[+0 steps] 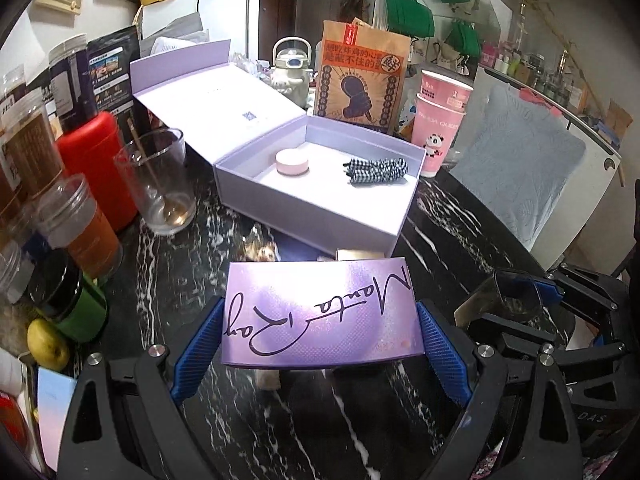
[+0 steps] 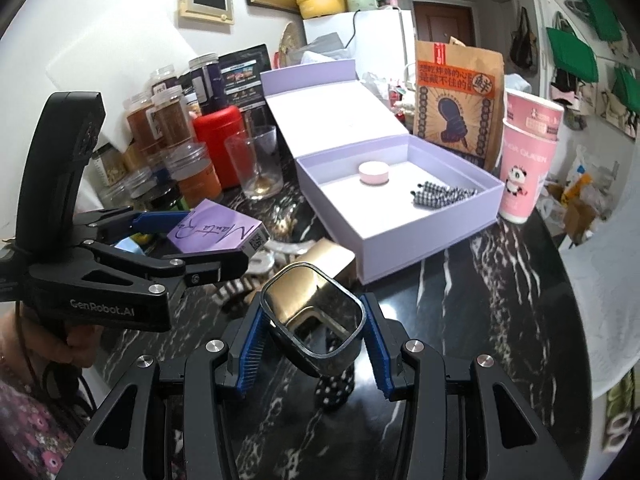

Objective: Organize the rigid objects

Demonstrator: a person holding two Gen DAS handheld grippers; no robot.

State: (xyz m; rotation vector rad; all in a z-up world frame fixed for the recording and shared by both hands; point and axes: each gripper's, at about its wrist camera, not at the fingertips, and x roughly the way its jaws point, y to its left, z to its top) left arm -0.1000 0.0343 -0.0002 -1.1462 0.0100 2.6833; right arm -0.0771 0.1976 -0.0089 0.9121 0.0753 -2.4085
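Observation:
My left gripper [image 1: 320, 332] is shut on a flat purple box [image 1: 320, 312] with "Manta Ray" written on it, a blue pad against each short side, held above the black marble table [image 1: 200, 280]. From the right wrist view that same purple box [image 2: 216, 232] sits at the left, in the left gripper [image 2: 208, 240]. My right gripper [image 2: 314, 316] is shut on a dark rectangular tin [image 2: 316, 320] that is open at the top and gold inside. Ahead stands an open lavender gift box [image 1: 320, 216], holding a pink round jar [image 1: 292, 162] and a black-and-white checked bundle [image 1: 376, 170].
A glass with a spoon [image 1: 158, 182], a red canister [image 1: 96, 164] and several jars crowd the left. Pink paper cups [image 1: 438, 128] and a brown paper bag [image 1: 360, 76] stand behind the gift box. A gold lid [image 2: 328, 258] and small trinkets lie before it.

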